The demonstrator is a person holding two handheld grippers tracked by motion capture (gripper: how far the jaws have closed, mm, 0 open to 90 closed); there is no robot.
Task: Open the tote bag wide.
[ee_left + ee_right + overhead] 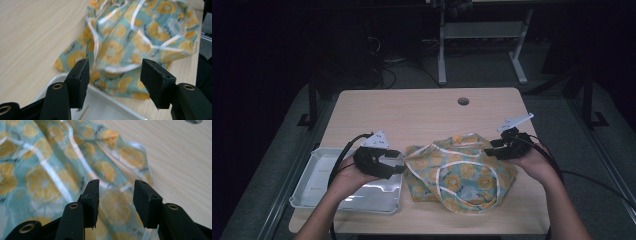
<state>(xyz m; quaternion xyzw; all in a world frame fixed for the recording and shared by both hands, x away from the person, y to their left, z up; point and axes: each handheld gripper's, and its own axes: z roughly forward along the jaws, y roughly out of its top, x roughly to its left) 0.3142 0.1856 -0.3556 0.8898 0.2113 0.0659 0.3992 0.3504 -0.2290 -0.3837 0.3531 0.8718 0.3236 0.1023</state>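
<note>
A teal cloth [459, 172] printed with yellow citrus slices and edged with white trim lies crumpled on the wooden table [412, 112], right of centre near the front. My left gripper [401, 165] hovers at the cloth's left edge, above the tray's right rim; its jaws stand open and hold nothing, with the cloth [130, 42] beyond them. My right gripper [490, 148] is at the cloth's upper right edge. Its jaws are also open and apart from the fabric [57, 170], which lies below and past them.
A white plastic tray [324, 186] sits at the front left corner of the table, with a thin wooden stick [83, 113] lying in it. A round cable hole [463, 101] is near the table's back edge. Cables trail from both grippers.
</note>
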